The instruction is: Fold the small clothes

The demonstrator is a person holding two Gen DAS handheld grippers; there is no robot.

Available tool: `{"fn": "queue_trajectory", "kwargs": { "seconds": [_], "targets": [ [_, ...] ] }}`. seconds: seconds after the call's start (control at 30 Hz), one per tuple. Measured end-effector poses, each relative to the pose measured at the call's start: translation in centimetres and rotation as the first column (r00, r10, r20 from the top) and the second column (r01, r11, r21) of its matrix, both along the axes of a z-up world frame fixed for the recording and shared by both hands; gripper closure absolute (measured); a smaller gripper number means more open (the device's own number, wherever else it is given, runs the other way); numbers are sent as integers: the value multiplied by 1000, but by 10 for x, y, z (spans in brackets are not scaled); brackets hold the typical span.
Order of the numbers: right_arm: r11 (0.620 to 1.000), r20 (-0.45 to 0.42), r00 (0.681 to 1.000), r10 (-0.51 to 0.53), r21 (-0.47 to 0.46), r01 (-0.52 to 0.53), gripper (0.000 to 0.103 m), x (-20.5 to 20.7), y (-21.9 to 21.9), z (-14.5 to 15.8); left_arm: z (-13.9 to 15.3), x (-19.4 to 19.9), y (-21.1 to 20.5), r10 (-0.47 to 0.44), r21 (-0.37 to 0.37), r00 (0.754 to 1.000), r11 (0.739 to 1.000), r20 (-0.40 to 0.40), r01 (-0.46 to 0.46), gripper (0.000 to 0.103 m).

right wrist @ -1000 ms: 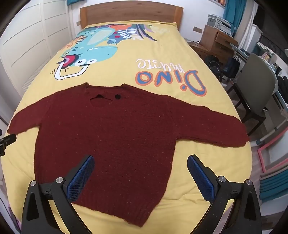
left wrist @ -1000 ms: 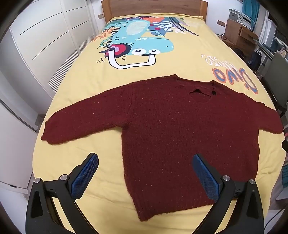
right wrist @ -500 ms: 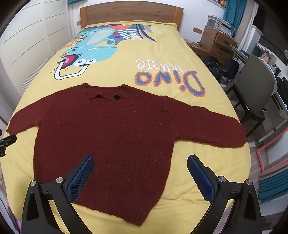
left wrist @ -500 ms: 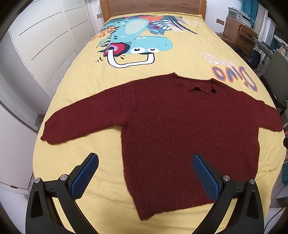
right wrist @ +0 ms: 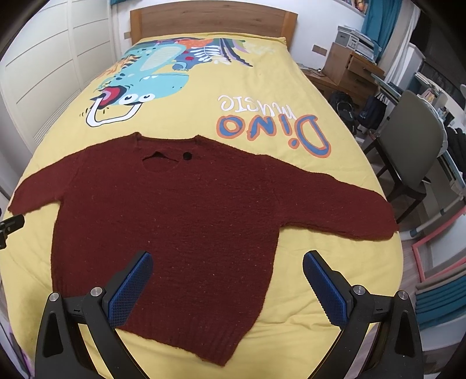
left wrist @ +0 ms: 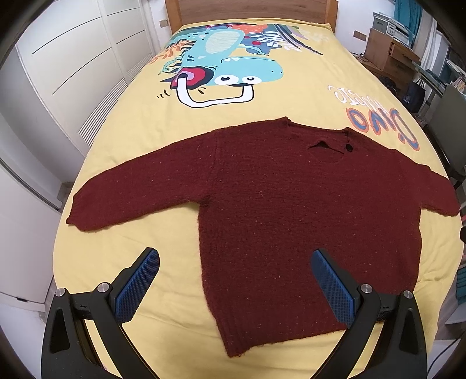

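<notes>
Dark red sweater [left wrist: 291,210] lies flat and face up on the yellow bedspread [left wrist: 139,145], neck toward the headboard [right wrist: 212,20], both sleeves spread out to the sides; hem nearest the cameras; no fold made yet by the look of it.

Left gripper [left wrist: 234,274] hangs above the sweater's lower left side, fingers spread wide, nothing between them; right gripper [right wrist: 227,277] above the lower right part of the body, likewise wide and empty; neither touches the knit.

Step in hand, as I judge it: take a first hold for a sleeve or side fold. To do it well: come down on the edge, not the middle of the body; pinch both layers of the thick knit so the back does not trail; left sleeve [left wrist: 139,189] and right sleeve [right wrist: 335,204] lie near the bed's side edges, so lift little and carry inward; fold along a line from shoulder to hem; lay down before letting go, since loose knit tends to stretch and slump.
</notes>
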State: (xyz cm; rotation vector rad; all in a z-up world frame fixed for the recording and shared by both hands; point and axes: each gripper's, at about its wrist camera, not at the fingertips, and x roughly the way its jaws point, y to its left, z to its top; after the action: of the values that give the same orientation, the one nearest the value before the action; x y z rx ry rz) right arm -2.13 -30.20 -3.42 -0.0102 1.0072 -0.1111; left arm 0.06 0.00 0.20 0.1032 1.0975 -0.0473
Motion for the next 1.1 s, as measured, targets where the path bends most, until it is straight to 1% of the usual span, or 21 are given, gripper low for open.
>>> {"fn": "queue_trajectory", "kwargs": {
  "seconds": [1.1],
  "targets": [
    [1000, -7, 1000, 4, -3, -4, 1, 1, -2, -2, -6, 0, 2, 6, 9, 1000, 1000, -13, -6, 1]
  ]
}}
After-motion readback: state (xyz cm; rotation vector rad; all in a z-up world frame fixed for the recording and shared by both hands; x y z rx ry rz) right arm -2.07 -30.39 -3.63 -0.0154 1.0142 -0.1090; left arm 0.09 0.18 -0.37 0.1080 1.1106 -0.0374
